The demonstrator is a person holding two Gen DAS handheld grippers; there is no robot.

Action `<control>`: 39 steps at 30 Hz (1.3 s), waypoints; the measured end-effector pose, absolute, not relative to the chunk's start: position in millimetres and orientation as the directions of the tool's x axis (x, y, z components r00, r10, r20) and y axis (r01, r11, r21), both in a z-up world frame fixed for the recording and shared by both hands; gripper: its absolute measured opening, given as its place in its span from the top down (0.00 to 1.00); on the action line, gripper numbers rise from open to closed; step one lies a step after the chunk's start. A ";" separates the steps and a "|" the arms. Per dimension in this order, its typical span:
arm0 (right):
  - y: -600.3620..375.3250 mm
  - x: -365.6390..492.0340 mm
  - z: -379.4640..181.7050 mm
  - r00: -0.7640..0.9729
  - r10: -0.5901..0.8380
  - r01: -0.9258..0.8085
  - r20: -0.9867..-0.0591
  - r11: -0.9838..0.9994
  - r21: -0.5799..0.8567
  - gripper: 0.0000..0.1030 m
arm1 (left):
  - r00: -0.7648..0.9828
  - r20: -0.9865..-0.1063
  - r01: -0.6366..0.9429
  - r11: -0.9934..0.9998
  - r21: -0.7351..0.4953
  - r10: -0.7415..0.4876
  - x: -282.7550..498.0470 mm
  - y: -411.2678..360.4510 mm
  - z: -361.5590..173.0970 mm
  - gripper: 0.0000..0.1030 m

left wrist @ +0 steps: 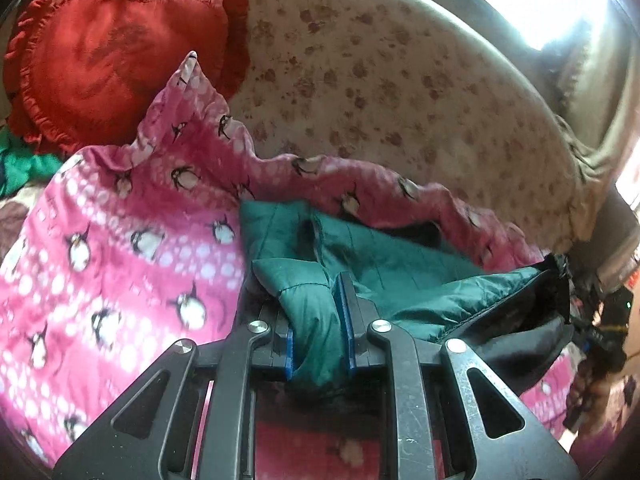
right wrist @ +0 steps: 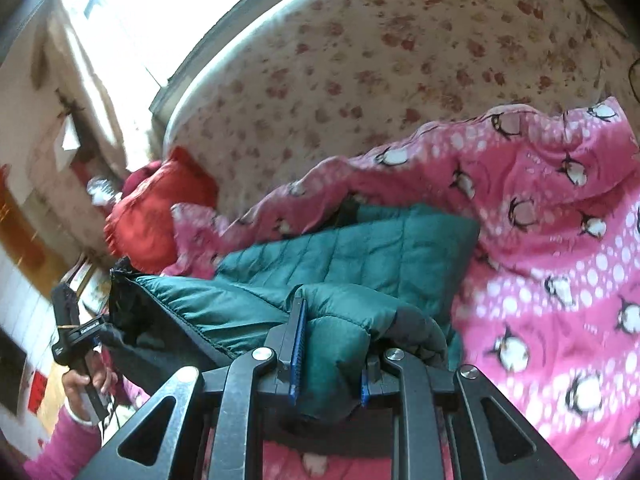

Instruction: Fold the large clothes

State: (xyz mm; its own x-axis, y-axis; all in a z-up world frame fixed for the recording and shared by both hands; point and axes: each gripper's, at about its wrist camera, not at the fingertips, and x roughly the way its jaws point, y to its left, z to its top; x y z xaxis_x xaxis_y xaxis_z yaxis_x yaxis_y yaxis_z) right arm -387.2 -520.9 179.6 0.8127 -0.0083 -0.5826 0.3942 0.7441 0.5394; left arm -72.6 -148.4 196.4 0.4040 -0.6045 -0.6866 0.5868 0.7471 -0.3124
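We find one small white label on the black hand-held gripper (right wrist: 78,334) seen in the right wrist view, too blurred to read; no other lettering shows.

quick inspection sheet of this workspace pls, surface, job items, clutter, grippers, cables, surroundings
surface: bed with a floral sheet, partly covered by a pink penguin blanket
job's things: green quilted jacket with dark lining, lying on the blanket, bunched at both held edges
clutter: red frilled cushion at the blanket's far edge; green cloth beside it
grippers: left gripper shut on jacket fabric; right gripper shut on jacket fabric; a hand holds the left gripper's handle
cables: nothing seen
surroundings: bright window, glare washes out detail; wall behind
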 end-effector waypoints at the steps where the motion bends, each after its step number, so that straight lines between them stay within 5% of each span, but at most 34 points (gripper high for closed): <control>1: -529.6 -379.8 177.1 0.808 -0.021 0.414 -0.589 0.732 0.541 0.81 | 0.412 -0.690 0.582 0.755 -0.303 -0.595 -67.1 -154.3 195.5 0.84; 12: -594.2 -306.0 124.0 0.747 -0.066 0.542 -0.662 0.637 0.548 0.81 | 0.427 -0.776 0.521 0.828 -0.209 -0.464 3.8 -237.0 132.8 0.83; 18: -604.7 -280.5 81.0 0.702 -0.051 0.588 -0.710 0.604 0.538 0.72 | 0.292 -0.765 0.507 0.771 -0.385 -0.574 28.5 -227.9 118.7 0.73; 21: -609.5 -292.4 88.8 0.750 -0.025 0.553 -0.661 0.573 0.605 0.64 | 0.255 -0.728 0.497 0.732 -0.466 -0.636 34.7 -209.4 136.8 0.60; 23: -609.0 -301.2 100.3 0.768 -0.038 0.540 -0.639 0.574 0.615 0.60 | 0.320 -0.703 0.498 0.744 -0.446 -0.636 30.0 -195.5 156.8 0.32; 25: -601.3 -307.7 116.4 0.779 -0.063 0.533 -0.623 0.590 0.607 0.55 | 0.383 -0.662 0.509 0.745 -0.431 -0.644 24.4 -184.6 172.2 0.26; 27: -590.4 -313.1 134.6 0.786 -0.118 0.532 -0.607 0.628 0.567 0.41 | 0.406 -0.636 0.529 0.737 -0.422 -0.656 13.5 -178.1 185.7 0.26; 31: -560.3 -306.3 162.3 0.806 -0.159 0.496 -0.570 0.706 0.505 0.41 | 0.391 -0.664 0.548 0.741 -0.389 -0.637 -3.6 -192.9 183.4 0.26; 39: -482.1 -201.4 118.5 0.674 -0.118 0.390 -0.729 0.895 0.216 0.41 | 0.424 -0.785 0.583 0.799 -0.145 -0.452 -27.2 -271.8 127.9 0.26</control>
